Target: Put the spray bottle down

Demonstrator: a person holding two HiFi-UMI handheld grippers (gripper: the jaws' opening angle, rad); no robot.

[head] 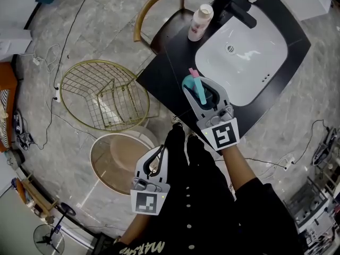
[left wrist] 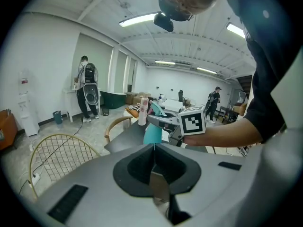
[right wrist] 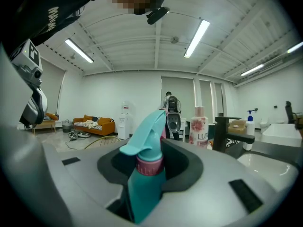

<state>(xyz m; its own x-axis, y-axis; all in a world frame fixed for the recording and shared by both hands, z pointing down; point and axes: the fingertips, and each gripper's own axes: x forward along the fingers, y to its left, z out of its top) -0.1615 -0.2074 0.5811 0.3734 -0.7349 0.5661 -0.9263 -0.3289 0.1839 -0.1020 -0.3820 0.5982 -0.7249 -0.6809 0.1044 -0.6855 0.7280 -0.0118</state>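
A teal spray bottle point(head: 200, 91) with a pink collar and nozzle is gripped upright in my right gripper point(head: 194, 93), above the front edge of the black counter point(head: 172, 57), just left of the white sink point(head: 241, 52). In the right gripper view the bottle point(right wrist: 144, 193) fills the gap between the jaws, and its trigger head rises above them. My left gripper point(head: 158, 154) hangs lower, in front of the person's dark trousers, shut with nothing in it. From the left gripper view, its jaws point(left wrist: 154, 150) meet in a line, and the bottle point(left wrist: 152, 132) shows beyond them.
A pink-and-white bottle point(head: 200, 21) and a black faucet point(head: 236, 7) stand at the sink's far side. A gold wire chair point(head: 103, 97) and a round wooden stool point(head: 114, 155) sit on the floor to the left. A wooden chair point(head: 156, 9) stands behind the counter.
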